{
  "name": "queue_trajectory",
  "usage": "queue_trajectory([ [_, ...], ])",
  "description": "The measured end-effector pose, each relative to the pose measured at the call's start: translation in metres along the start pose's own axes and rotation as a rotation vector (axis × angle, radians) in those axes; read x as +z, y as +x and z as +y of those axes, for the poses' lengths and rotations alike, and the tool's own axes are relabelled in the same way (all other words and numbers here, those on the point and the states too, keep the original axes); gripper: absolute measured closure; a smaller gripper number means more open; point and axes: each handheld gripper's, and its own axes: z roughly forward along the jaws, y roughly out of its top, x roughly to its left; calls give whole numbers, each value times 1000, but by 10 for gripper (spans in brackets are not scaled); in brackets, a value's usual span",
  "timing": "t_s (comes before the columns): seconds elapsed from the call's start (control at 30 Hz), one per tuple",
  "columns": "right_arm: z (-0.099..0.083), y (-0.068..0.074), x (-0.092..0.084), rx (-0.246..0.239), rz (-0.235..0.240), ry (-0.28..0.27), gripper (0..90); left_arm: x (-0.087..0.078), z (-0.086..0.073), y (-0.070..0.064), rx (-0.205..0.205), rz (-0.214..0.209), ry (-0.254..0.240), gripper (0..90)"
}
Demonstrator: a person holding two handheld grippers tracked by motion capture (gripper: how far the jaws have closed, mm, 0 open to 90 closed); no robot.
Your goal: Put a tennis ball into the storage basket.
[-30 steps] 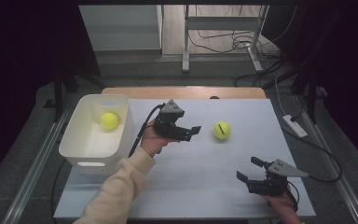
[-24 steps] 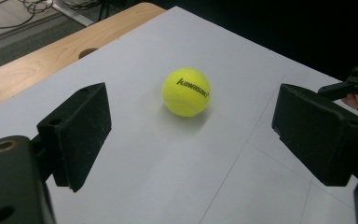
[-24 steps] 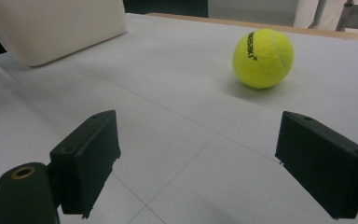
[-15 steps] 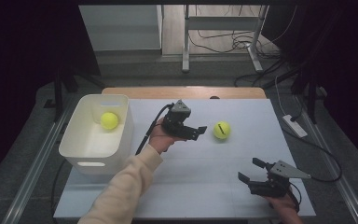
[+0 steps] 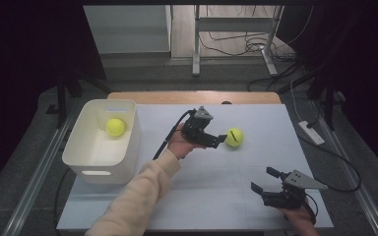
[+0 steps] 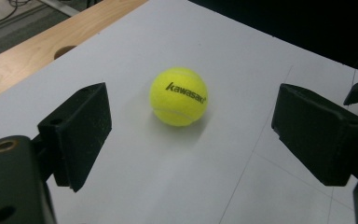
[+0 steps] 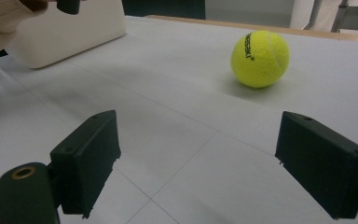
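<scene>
since a second earlier the left gripper point(image 5: 220, 141) had slid toward the tennis ball point(image 5: 234, 137) near the tabletop's middle, jaws wide and empty; pickup looked close. right gripper point(image 5: 264, 179) lay open, idle.

The left tool point(image 6: 191, 140) hung with its two black jaws spread wide, nothing gripped. Ahead between them a yellow tennis ball point(image 6: 178, 96) marked "kawasaki" sat on the white surface point(image 6: 242, 51), clear of both jaws, untouched.

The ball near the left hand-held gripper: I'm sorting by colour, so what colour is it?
The ball is yellow-green with black lettering, clearest in the left gripper view.
</scene>
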Motion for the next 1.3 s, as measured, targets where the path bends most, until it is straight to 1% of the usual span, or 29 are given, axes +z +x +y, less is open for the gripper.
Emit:
queue_trajectory([
  [0.1, 0, 0, 0, 0, 0, 0, 136, 7, 1, 0, -4, -6, 5, 130],
  [0.27, 1, 0, 3, -3, 2, 0, 135, 13, 1, 0, -2, -5, 21, 130],
  [0.47, 2, -1, 3, -5, 6, 0, 136, 20, 3, 1, -6, -5, 24, 132],
  [0.53, 2, -1, 3, -3, 7, -3, 136, 24, 3, 1, -4, -6, 28, 131],
  [0.57, 2, -1, 3, -3, 7, -3, 136, 26, 4, 1, 4, -7, 36, 132],
  [0.67, 2, -1, 4, -5, 7, -1, 136, 33, 5, -2, 3, -9, 44, 130],
  [0.73, 2, -1, 5, -9, 12, -1, 136, 37, 6, -2, 14, -9, 55, 130],
  [0.77, 2, -1, 5, -12, 11, 0, 136, 37, 6, -2, 14, -9, 55, 129],
  [0.8, 2, -1, 5, -13, 11, 0, 136, 39, 6, -3, 6, -9, 50, 129],
  [0.9, 2, -1, 5, -14, 11, 1, 136, 43, 8, -4, 16, -11, 57, 129],
  [0.97, 2, -1, 5, -14, 11, 1, 136, 46, 8, -4, 6, -14, 56, 130],
  [1.1, 2, -2, 5, -18, 11, -2, 136, 50, 9, -3, 11, -10, 70, 129],
  [1.3, 2, -2, 5, -19, 13, 1, 136, 57, 9, -3, 1, -8, 76, 128],
])
